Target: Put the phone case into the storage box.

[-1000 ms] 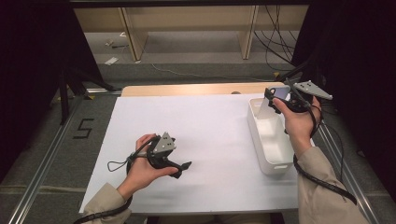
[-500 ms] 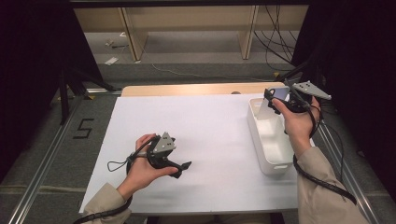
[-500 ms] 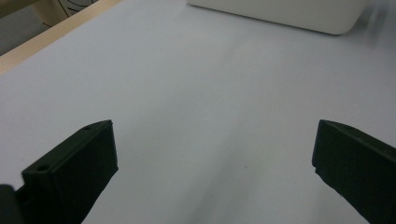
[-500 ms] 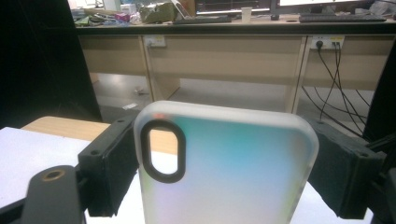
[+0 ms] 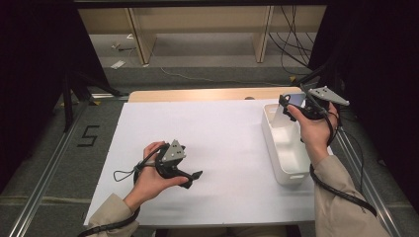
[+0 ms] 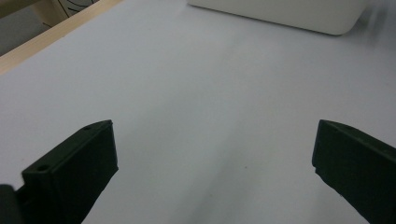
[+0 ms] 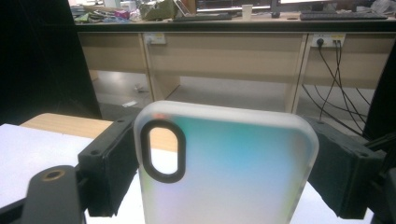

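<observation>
right tool (image 5: 291, 104) is clamped on a frosted phone case (image 7: 224, 163), one jaw on each long edge; in the right gripper view the case stands upright w/ its black-rimmed camera cutout (image 7: 162, 150) at the upper left. from the high view the case (image 5: 285, 113) hangs over the far end of the white bin (image 5: 286, 170) at the right side of the counter (image 5: 222, 143), tilted a bit toward the bin's inside. can't tell for sure if its lower edge is already touching the bin floor or hanging just above, view's too small there, prob just above.

left tool (image 5: 190, 177) sits low over the white counter, near the person's side, jaws spread wide w/ nothing btwn them; the left gripper view has bare counter under the jaws and the bin's side wall (image 6: 280, 11) farther off. left hand (image 5: 150, 175) seems idle.

progress, as i read it: the pickup is done, carry to the bin looks done or nearly so. what's left is lowering the case the rest of the way into the bin, opening the jaws, and pulling the right tool clear. bin interior otherwise looks empty, so no stacking issue visible. left side has no part in this step as far as i can judge.
</observation>
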`<control>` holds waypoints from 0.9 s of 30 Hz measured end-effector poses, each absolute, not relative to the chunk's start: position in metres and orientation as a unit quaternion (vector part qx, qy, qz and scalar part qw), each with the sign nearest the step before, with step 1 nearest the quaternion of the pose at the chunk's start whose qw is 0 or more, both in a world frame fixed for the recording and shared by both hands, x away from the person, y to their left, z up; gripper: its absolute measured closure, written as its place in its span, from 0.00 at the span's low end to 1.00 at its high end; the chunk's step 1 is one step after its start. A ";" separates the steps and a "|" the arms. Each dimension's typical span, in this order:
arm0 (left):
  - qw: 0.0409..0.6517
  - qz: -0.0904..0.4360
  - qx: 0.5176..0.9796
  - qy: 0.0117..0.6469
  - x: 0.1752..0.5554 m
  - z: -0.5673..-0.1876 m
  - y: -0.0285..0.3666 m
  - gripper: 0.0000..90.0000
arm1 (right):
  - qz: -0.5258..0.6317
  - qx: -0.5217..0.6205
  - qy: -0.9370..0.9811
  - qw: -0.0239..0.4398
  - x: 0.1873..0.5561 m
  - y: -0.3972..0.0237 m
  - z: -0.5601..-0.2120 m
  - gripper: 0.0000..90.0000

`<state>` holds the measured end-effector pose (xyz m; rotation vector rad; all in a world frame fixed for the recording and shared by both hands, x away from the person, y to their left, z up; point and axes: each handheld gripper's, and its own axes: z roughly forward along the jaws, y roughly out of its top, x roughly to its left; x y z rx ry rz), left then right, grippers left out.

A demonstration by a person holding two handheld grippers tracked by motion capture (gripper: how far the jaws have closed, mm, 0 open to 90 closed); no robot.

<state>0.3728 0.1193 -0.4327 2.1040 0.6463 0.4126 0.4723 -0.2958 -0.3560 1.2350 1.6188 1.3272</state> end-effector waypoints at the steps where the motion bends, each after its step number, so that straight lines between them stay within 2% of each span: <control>1: 0.436 0.166 0.845 0.260 0.373 -0.433 0.119 0.00 | 0.512 0.476 0.624 0.348 0.472 -0.296 -0.356 0.20; 27: 0.436 0.165 0.846 0.260 0.373 -0.432 0.119 0.00 | 0.505 0.474 0.633 0.345 0.474 -0.293 -0.361 0.20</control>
